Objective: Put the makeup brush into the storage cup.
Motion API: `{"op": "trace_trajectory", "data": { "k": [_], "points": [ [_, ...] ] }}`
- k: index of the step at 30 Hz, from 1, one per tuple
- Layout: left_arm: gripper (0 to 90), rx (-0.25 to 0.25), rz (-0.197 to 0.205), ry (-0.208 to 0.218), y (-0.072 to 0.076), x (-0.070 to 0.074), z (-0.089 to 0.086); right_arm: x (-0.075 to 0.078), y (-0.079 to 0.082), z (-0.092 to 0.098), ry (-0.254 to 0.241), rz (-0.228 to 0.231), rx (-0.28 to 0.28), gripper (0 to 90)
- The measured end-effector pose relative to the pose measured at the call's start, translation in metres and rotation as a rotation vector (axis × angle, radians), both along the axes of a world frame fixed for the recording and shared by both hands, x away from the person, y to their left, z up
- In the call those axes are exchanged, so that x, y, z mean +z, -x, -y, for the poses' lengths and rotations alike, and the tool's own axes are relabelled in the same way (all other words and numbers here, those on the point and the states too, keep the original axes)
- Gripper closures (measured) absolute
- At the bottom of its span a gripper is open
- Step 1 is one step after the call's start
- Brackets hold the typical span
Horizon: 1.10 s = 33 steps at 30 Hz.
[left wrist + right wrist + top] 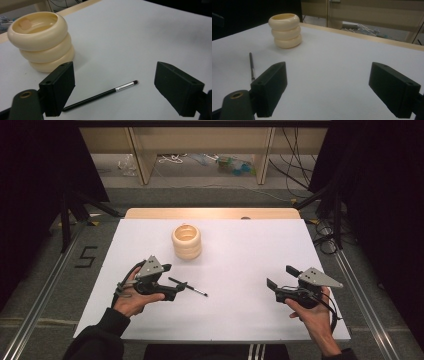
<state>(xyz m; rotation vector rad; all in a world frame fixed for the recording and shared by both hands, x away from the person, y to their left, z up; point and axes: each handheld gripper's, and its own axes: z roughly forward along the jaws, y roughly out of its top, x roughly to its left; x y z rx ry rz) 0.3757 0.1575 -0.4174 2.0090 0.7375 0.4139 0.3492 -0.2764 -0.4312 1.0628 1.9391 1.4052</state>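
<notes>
A person seated at a white surface (240, 270) holds a two-jaw gripper in each hand. The left gripper (167, 281) hovers low with its jaws spread wide and nothing between them. Just ahead of those jaws, a slim black brush (100, 95) with a silver ferrule lies flat on the surface, its dark tip pointing away from the gripper and toward the right jaw's side. Farther ahead and off to the left jaw's side stands a cream holder (41, 40) shaped like three stacked rings, upright and open at the top, apart from the brush.

The right gripper (281, 279) is also held low, jaws wide apart and empty. From its own camera, the brush lies ahead past the left jaw, and the holder stands well beyond it near the far edge of the surface. The two grippers are well apart from each other.
</notes>
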Motion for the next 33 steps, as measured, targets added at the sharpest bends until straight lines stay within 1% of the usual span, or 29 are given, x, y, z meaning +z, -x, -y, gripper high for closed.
{"op": "trace_trajectory", "data": {
  "k": [1,2,3,5,6,7,8,9,10,11,12,13,14,15,16,17,18,21,22,23,24,25,26,27,29,30,31,32,33],
  "points": [
    [16.8,0.000,0.000,0.000,0.000,0.000,0.000,0.000,0.000,0.000,0.000,0.000,0.000,15.8],
    [16.8,-0.024,-0.016,-0.049,-0.005,-0.002,0.003,0.000,0.000,0.000,-0.014,-0.003,0.005,15.8],
    [16.9,-0.024,-0.016,-0.049,-0.005,-0.002,0.003,0.000,0.000,0.000,-0.014,-0.002,0.004,15.8],
    [17.1,-0.044,-0.025,-0.075,-0.011,-0.005,0.007,0.000,0.000,0.000,-0.015,-0.002,0.005,15.8],
    [17.1,-0.044,-0.025,-0.075,-0.011,-0.005,0.007,0.000,0.000,0.000,-0.015,-0.002,0.005,15.8],
    [17.0,-0.047,-0.046,-0.092,-0.015,-0.007,0.010,0.000,0.000,0.000,-0.014,-0.003,0.008,16.0],
    [17.0,-0.058,-0.054,-0.103,-0.017,-0.008,0.011,-0.001,-0.001,0.000,-0.014,-0.002,0.009,16.1],
    [17.0,-0.058,-0.054,-0.103,-0.017,-0.008,0.011,-0.001,-0.001,0.000,-0.014,-0.003,0.010,16.1],
    [17.0,-0.068,-0.063,-0.108,-0.019,-0.009,0.013,-0.001,-0.001,0.000,-0.014,-0.003,0.010,16.1],
    [16.8,-0.088,-0.072,-0.151,-0.024,-0.010,0.015,-0.001,-0.001,0.000,-0.015,-0.005,0.011,16.1],
    [16.5,-0.088,-0.072,-0.151,-0.024,-0.010,0.015,-0.001,-0.001,0.000,-0.015,-0.005,0.011,16.1],
    [16.5,-0.092,-0.077,-0.162,-0.025,-0.010,0.016,0.001,0.001,0.002,0.014,-0.022,0.007,16.1],
    [16.2,-0.099,-0.089,-0.175,-0.027,-0.010,0.018,0.000,0.000,0.001,-0.002,-0.007,0.006,16.2],
    [16.3,-0.105,-0.086,-0.191,-0.030,-0.008,0.018,0.000,0.000,0.001,0.001,-0.007,0.004,16.2],
    [16.3,-0.112,-0.085,-0.194,-0.032,-0.006,0.019,0.000,0.000,0.001,0.001,-0.007,0.004,16.2],
    [16.4,-0.114,-0.087,-0.209,-0.035,-0.004,0.019,0.000,0.000,0.000,-0.006,-0.012,0.002,16.2],
    [16.4,-0.117,-0.097,-0.203,-0.035,-0.003,0.020,-0.001,0.000,0.000,-0.004,-0.005,0.004,16.2],
    [16.5,-0.135,-0.106,-0.235,-0.042,-0.001,0.021,-0.001,-0.001,0.001,-0.002,0.004,0.008,16.4],
    [16.9,-0.137,-0.114,-0.241,-0.042,-0.001,0.021,-0.001,-0.001,0.001,-0.007,-0.005,0.010,16.4],
    [17.6,-0.149,-0.119,-0.257,-0.044,-0.002,0.022,0.000,0.000,0.001,-0.012,-0.014,0.009,16.4],
    [17.7,-0.159,-0.122,-0.269,-0.045,-0.003,0.023,0.000,0.000,0.001,-0.011,-0.011,0.009,16.4],
    [17.7,-0.172,-0.132,-0.295,-0.047,-0.003,0.024,0.000,0.000,0.001,-0.011,-0.011,0.009,16.4],
    [17.7,-0.182,-0.132,-0.303,-0.048,-0.005,0.025,0.000,0.000,0.001,-0.008,-0.016,0.010,16.5],
    [18.3,-0.202,-0.144,-0.321,-0.050,-0.007,0.027,-0.001,-0.001,0.001,0.001,-0.013,0.012,16.5],
    [19.3,-0.202,-0.145,-0.325,-0.051,-0.009,0.029,-0.001,-0.001,0.001,0.000,-0.015,0.014,16.5],
    [19.3,-0.227,-0.145,-0.353,-0.053,-0.009,0.029,-0.001,-0.001,0.001,0.000,-0.015,0.014,16.5],
    [19.5,-0.217,-0.157,-0.337,-0.053,-0.011,0.031,-0.001,-0.001,0.001,-0.002,-0.013,0.015,16.6],
    [19.9,-0.231,-0.160,-0.353,-0.054,-0.011,0.031,-0.001,-0.001,0.001,-0.001,-0.017,0.019,16.6],
    [20.1,-0.238,-0.168,-0.356,-0.055,-0.012,0.032,-0.001,-0.001,0.001,-0.001,-0.018,0.019,16.6]
  ]
}}
